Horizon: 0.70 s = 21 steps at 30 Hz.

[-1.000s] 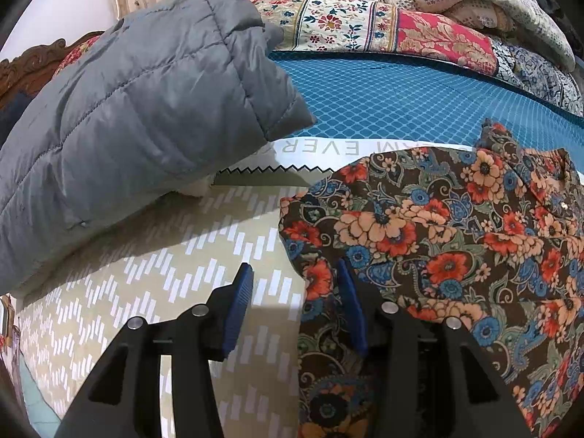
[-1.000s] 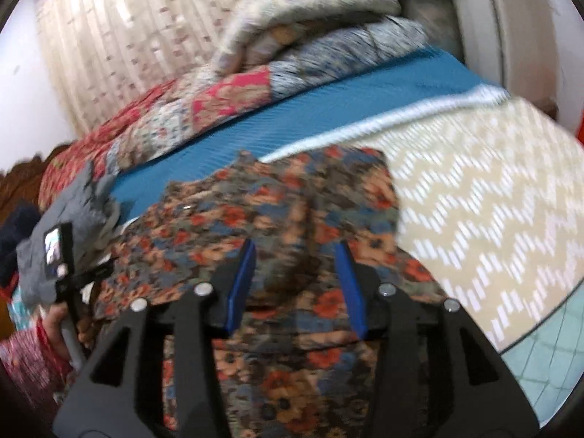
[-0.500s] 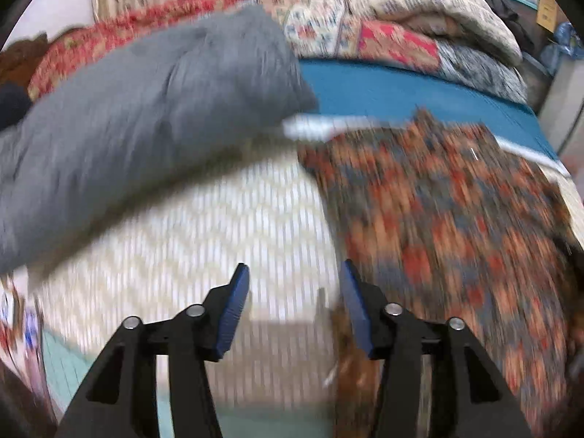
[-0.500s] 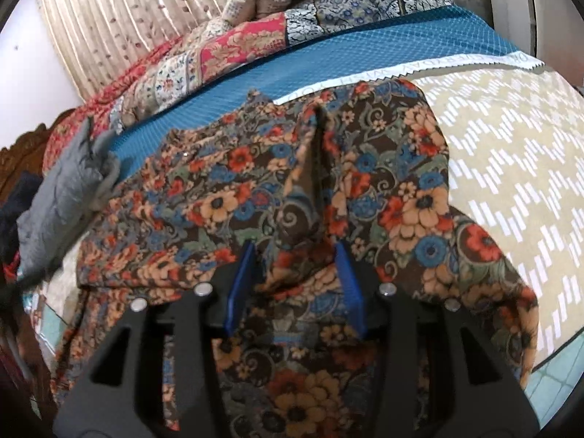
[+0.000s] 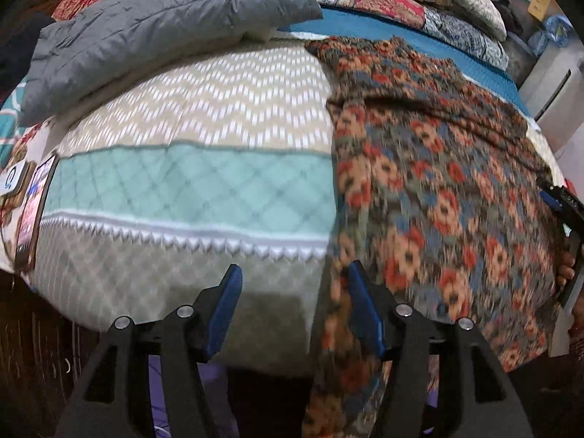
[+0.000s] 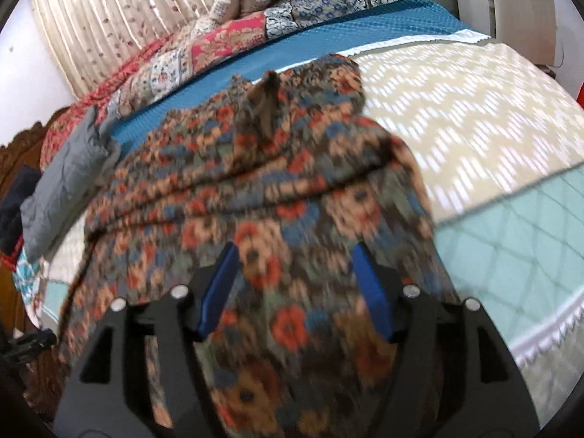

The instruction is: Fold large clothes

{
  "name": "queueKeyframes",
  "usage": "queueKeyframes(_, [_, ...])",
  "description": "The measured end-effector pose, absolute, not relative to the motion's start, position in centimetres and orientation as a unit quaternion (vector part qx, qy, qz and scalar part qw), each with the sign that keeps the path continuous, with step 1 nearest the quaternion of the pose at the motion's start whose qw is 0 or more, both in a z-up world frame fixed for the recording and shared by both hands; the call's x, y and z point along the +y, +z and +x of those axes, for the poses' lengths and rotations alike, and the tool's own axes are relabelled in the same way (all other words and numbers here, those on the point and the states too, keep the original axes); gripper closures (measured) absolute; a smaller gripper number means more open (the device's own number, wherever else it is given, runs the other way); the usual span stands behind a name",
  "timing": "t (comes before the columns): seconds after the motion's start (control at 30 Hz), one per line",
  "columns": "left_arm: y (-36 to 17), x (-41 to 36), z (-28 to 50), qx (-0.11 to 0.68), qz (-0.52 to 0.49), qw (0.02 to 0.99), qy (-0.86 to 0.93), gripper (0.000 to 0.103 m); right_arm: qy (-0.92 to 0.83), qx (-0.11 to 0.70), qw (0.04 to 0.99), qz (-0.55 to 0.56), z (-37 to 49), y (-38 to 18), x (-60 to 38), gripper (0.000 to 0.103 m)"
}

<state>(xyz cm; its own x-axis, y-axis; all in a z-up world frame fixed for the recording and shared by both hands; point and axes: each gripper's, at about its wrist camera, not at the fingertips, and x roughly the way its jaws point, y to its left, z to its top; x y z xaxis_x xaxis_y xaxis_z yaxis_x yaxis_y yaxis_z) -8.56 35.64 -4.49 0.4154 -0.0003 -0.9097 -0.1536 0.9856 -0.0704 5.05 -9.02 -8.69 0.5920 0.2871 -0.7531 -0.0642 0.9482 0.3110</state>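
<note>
left: grey quilted puffer jacket [image 5: 146,29] on chevron-patterned bed cover [image 5: 219,109] | left gripper [image 5: 292,306]: jaws spread, empty | brown floral thin-fabric garment [image 5: 438,182]: spread on bed, hem over near edge | right gripper [image 6: 295,288]: jaws opening over fabric, not pinching | handling: likely light, limp; take hem corners

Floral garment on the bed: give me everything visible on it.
The floral garment looks like thin printed fabric: a brown ground with orange, red and blue flowers. It lies spread and wrinkled on the zigzag bedspread, with a raised crease near its far end and its near end hanging over the bed's edge. The right gripper is over it, jaws opening, pads clear of the fabric.
</note>
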Motion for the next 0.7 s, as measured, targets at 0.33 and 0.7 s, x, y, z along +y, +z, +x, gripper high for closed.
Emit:
queueKeyframes(0.33, [-5.2,32.1,-13.0,0.539,-0.003,0.841,0.048,0.103,0.083,0.437,0.895,-0.018,-1.2,-9.0,-7.4,0.041])
queueKeyframes(0.7, [-6.5,31.2,-14.9,0.549,0.011,0.833,0.071,0.103,0.063,0.428,0.901,-0.045,-4.7,-8.9,-7.0,0.040])
